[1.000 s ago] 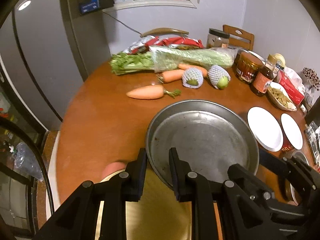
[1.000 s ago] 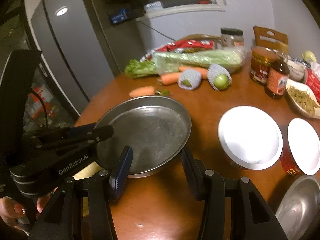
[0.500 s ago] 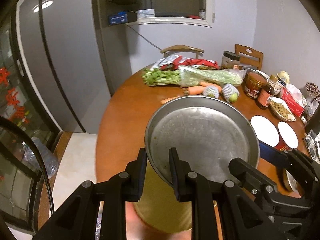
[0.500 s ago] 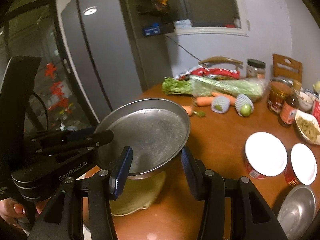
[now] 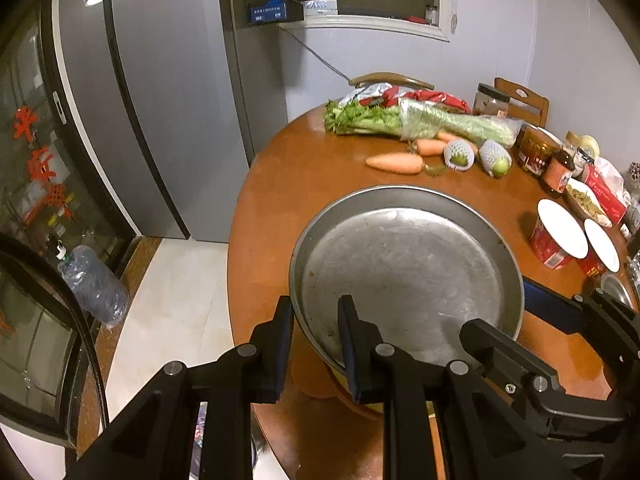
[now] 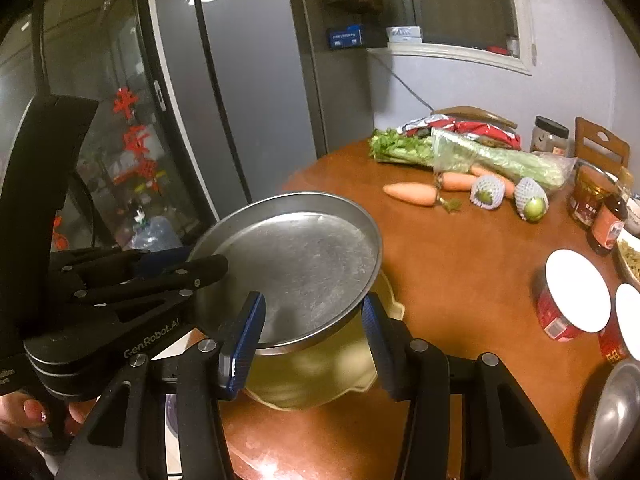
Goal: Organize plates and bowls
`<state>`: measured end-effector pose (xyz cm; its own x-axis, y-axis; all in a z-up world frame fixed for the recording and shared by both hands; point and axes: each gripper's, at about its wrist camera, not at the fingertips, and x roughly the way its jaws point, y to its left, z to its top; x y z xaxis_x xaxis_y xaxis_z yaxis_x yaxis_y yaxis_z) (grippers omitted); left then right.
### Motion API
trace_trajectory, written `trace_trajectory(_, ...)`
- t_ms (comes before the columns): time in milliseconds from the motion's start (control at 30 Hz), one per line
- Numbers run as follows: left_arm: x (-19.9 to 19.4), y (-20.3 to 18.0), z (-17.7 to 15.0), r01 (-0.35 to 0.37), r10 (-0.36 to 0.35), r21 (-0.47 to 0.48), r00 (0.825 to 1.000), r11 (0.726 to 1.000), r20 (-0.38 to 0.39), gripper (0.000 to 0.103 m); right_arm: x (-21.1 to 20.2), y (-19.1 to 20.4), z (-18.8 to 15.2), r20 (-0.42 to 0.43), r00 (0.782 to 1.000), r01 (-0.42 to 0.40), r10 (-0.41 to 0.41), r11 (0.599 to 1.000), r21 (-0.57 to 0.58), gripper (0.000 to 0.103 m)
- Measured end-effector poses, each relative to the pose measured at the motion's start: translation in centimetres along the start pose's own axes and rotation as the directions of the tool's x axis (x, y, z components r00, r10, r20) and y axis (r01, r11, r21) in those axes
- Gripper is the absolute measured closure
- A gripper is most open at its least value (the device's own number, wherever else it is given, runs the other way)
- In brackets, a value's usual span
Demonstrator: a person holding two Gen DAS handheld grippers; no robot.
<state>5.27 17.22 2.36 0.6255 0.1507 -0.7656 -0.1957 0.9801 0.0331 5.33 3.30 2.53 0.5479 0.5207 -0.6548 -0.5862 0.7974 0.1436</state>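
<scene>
**Inspector:** Round brown table (image 5: 304, 176) beside a tall grey refrigerator (image 5: 160, 100). Report the plate.

**Assistant:** Large metal plate (image 5: 404, 264) is off the table, roughly level, above a pale yellow bowl (image 6: 320, 376) near the table's front edge. From the right wrist view the bowl is blurred, and I cannot tell whether plate and bowl touch.

**Inspector:** Left gripper?

**Assistant:** Left gripper (image 5: 314, 344) is clamped across the plate's near-left rim, one finger outside the wall and one inside on the plate floor, the gap narrow.

**Inspector:** Right gripper?

**Assistant:** Right gripper (image 6: 312, 340) stands with its blue-padded fingers (image 6: 244, 340) wide apart, gripping nothing. The plate's near edge lies between them; contact cannot be judged.

**Inspector:** Other items?

**Assistant:** Bagged celery (image 5: 420, 122), carrots (image 5: 394, 163) and two fruits in foam netting (image 5: 476, 156) at the far side. Jars and a sauce bottle (image 5: 558, 174) to the right, with two white-lidded red tubs (image 5: 560, 236) in front of them. A small metal bowl (image 6: 616, 420) sits at the right edge.
</scene>
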Motion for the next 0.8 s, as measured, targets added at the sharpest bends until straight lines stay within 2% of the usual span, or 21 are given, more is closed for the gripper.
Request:
trace_trajectory(233,1.8,0.2,-1.8,0.023,-0.023,-0.006,0.999,1.0,-0.04,0.08,1.5,0.0,-1.8,-0.042,0.999,0.02,-0.02,1.0,0.0,0.051)
trace_trajectory(800,3.4,0.5,-2.4,0.038,-0.038,-0.005,0.997,0.999,-0.068,0.08,4.0,0.2,-3.4,-0.105,0.993,0.058,-0.062,0.997,-0.043,0.051)
